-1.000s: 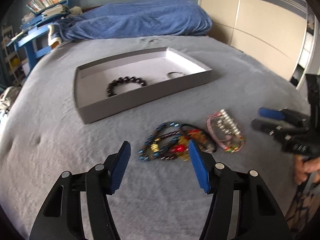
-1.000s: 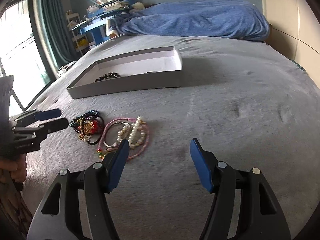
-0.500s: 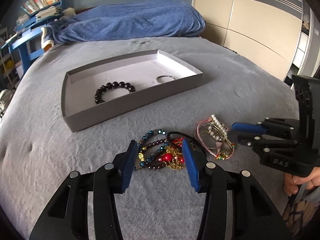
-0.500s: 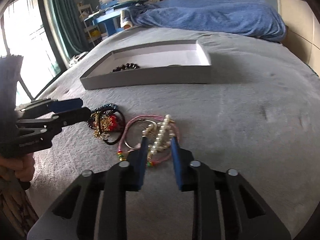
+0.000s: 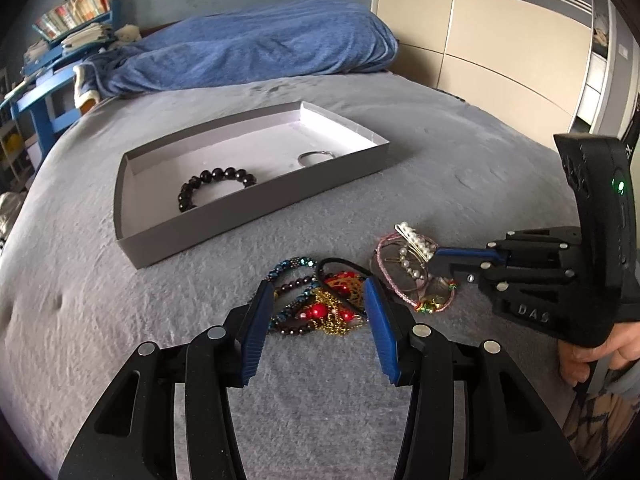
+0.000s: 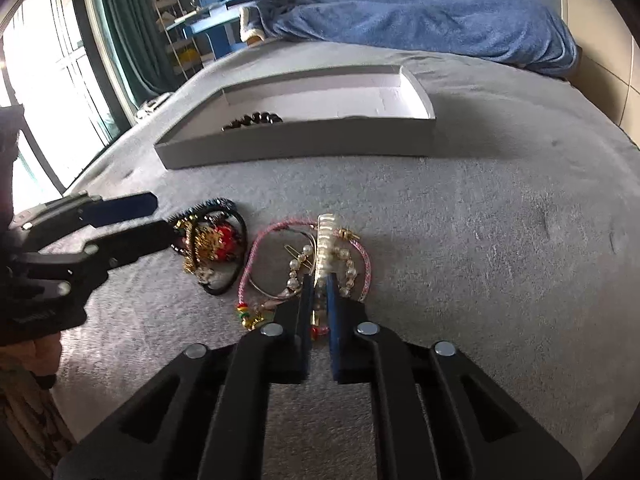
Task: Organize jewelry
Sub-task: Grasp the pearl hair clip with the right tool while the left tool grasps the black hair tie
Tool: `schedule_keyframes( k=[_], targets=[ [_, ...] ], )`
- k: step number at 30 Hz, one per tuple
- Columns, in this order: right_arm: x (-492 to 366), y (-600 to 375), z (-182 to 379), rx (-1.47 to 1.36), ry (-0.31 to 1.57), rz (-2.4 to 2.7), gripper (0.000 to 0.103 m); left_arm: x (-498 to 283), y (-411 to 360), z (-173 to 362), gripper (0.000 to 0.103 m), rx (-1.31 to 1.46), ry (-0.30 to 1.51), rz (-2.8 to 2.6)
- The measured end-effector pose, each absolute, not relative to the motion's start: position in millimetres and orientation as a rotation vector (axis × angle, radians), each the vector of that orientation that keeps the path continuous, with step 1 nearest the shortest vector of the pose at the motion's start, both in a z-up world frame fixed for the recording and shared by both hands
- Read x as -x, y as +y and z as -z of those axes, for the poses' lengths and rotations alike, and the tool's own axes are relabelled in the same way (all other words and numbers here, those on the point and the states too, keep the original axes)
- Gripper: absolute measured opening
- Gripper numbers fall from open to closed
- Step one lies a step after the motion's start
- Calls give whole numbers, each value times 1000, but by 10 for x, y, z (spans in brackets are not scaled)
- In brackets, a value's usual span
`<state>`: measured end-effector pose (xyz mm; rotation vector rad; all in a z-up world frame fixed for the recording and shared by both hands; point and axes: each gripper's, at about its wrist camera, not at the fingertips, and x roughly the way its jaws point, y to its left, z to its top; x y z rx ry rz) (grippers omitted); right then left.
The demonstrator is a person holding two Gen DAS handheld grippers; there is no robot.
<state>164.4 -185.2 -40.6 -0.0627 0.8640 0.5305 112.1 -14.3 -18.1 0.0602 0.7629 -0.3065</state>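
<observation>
A tangled pile of beaded bracelets (image 5: 320, 304) in blue, red and gold lies on the grey bedspread. My left gripper (image 5: 318, 292) stands open, its blue pads flanking the near part of the pile; I cannot tell whether they touch it. To the right lie a pink cord bracelet (image 6: 256, 256) and pearl pieces. My right gripper (image 6: 319, 278) is shut on a pearl hair clip (image 6: 326, 240), which sticks out past its tips; in the left wrist view this gripper (image 5: 434, 260) reaches in from the right. Behind stands a shallow grey box (image 5: 240, 220) holding a black bead bracelet (image 5: 216, 188) and a silver ring (image 5: 316, 156).
A rumpled blue blanket (image 5: 248, 48) lies at the head of the bed. Wardrobe doors (image 5: 500, 40) stand to the right, a blue desk with books (image 5: 52, 92) and a bright window (image 6: 40, 80) to the left. A person's hand (image 5: 592, 352) holds the right gripper.
The right gripper came in over the pearl pieces and its jaws closed on the pearl hair clip. The left jaws narrowed and drew nearer around the beaded pile.
</observation>
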Motion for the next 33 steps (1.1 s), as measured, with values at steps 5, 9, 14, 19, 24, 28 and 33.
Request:
schedule_keyframes(
  k=[5, 9, 14, 19, 24, 28, 33],
  targets=[
    [-1634, -2032, 261, 14, 810, -501, 6, -1143, -156, 209, 49, -66, 773, 307],
    [-1679, -2239, 230, -49, 803, -461, 6, -1223, -190, 229, 49, -75, 776, 312],
    [-1711, -2300, 297, -33, 821, -419, 6, -1368, -183, 309, 44, -60, 816, 309],
    [-1760, -2370, 357, -53, 846, -387, 6, -1481, -178, 356, 20, -17, 849, 343],
    [-1794, -2321, 424, -28, 870, -386, 6, -1387, -255, 289, 4, -56, 813, 377],
    [-1856, -2284, 463, -21, 885, -380, 6, -1322, -191, 189, 4, -27, 786, 386],
    [-1958, -2265, 479, -32, 892, -379, 6, -1274, -45, 111, 4, 33, 776, 396]
  ],
)
